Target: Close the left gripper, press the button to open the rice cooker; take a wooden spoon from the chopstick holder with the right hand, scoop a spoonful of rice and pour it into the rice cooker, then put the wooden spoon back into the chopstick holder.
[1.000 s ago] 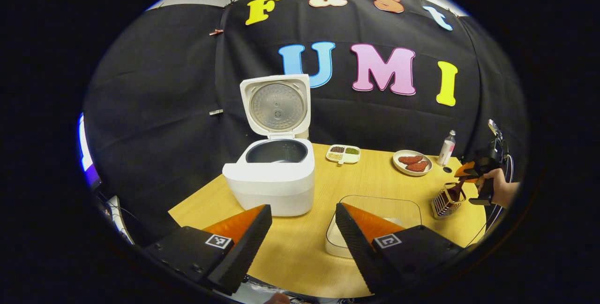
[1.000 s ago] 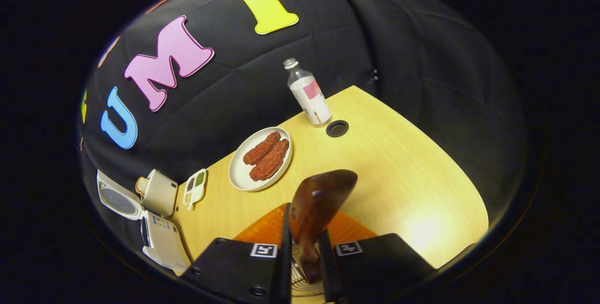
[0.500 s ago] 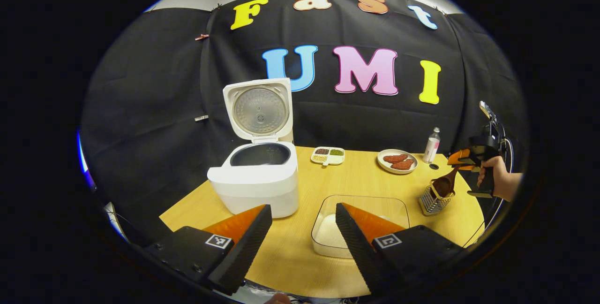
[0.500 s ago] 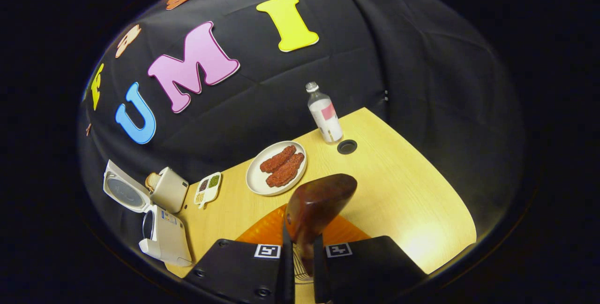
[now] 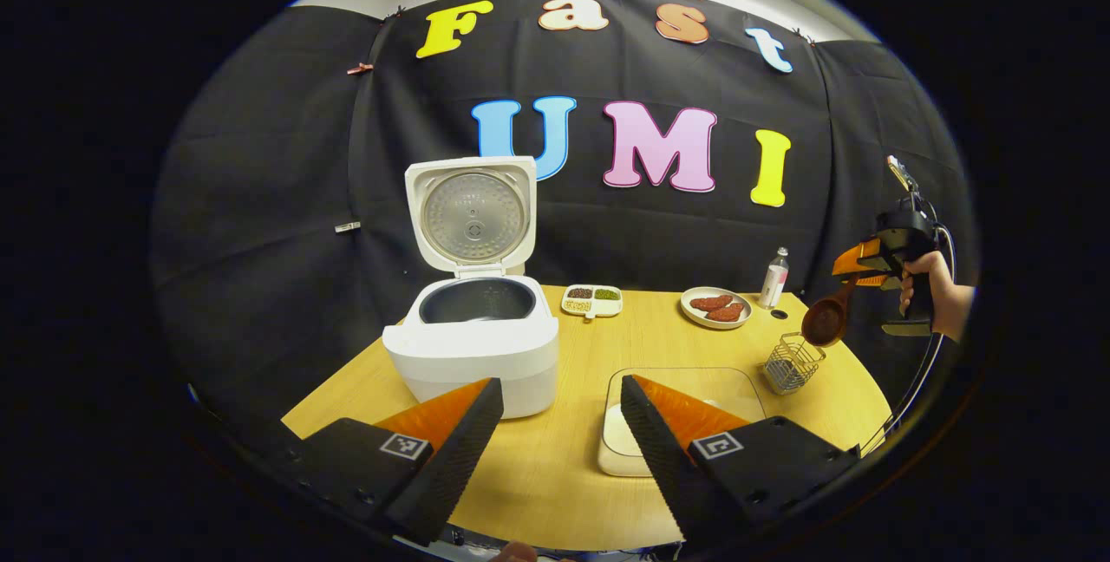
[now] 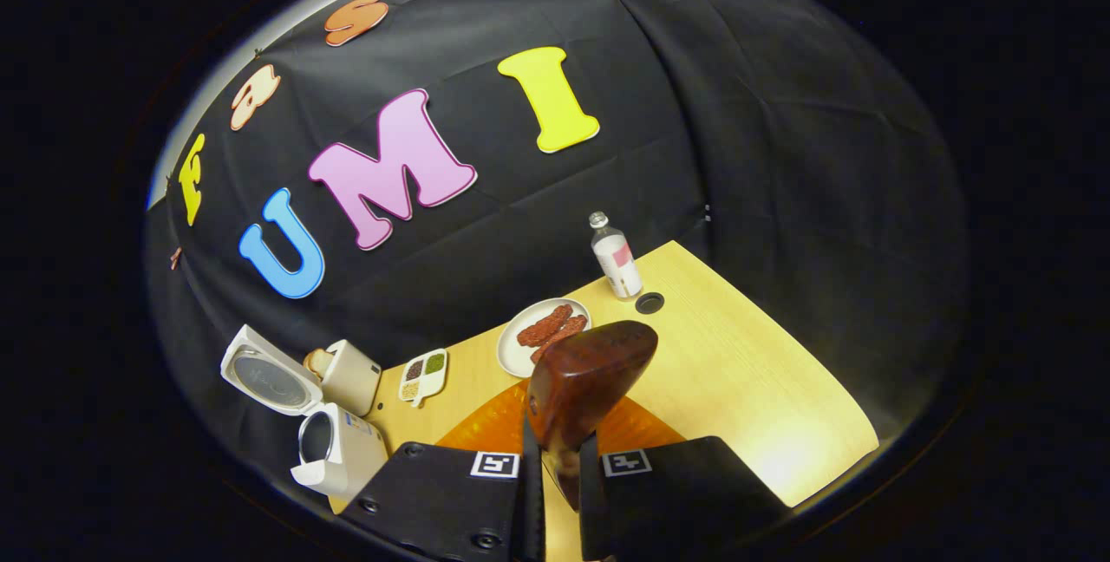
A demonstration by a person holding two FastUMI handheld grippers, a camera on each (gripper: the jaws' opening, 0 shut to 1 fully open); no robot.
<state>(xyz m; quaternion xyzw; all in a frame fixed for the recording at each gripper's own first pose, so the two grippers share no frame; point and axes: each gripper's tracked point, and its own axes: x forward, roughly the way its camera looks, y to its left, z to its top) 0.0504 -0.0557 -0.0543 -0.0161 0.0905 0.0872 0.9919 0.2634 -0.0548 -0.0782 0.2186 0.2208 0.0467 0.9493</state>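
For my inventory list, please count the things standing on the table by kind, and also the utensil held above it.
Appliances: 2, the rice cooker and the toaster
Dishes with food: 3, the divided dish, the plate, the clear rice container
Bottle: 1
Wire chopstick holder: 1
Wooden spoon, held in the right tongs: 1
Total: 8

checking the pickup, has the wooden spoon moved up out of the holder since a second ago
Yes. In the left gripper view the wooden spoon, clamped in the right gripper, has risen: its bowl was down in the wire holder and now hangs clear above its rim.
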